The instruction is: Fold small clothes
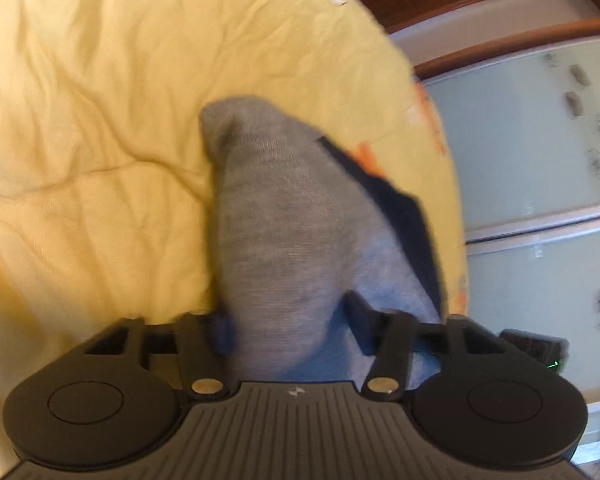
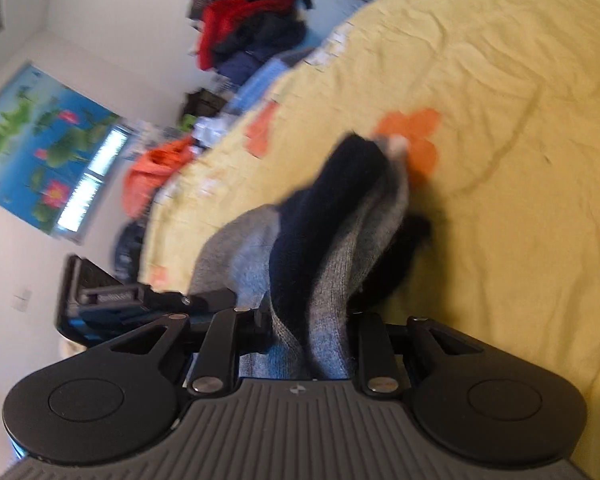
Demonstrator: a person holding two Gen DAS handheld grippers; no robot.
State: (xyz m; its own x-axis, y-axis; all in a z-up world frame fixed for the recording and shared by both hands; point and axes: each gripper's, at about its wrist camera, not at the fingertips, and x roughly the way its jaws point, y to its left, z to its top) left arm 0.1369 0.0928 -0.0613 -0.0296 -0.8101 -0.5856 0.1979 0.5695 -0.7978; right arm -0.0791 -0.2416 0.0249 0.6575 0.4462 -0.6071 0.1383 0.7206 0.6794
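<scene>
Both claws (image 1: 288, 320) (image 2: 308, 320) have grey sock (image 1: 284, 208) fabric between them over yellow bedspread (image 1: 80, 120).

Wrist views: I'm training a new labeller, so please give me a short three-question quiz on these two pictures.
1. True or false: the grey sock sits between the jaws of the left gripper.
2. What colour is the quilt under it? A blue, B yellow, C white.
3. Fill in: in the right wrist view, the flower printed by the sock's far tip is ____.
Key: 1 true; 2 B; 3 orange.
</scene>
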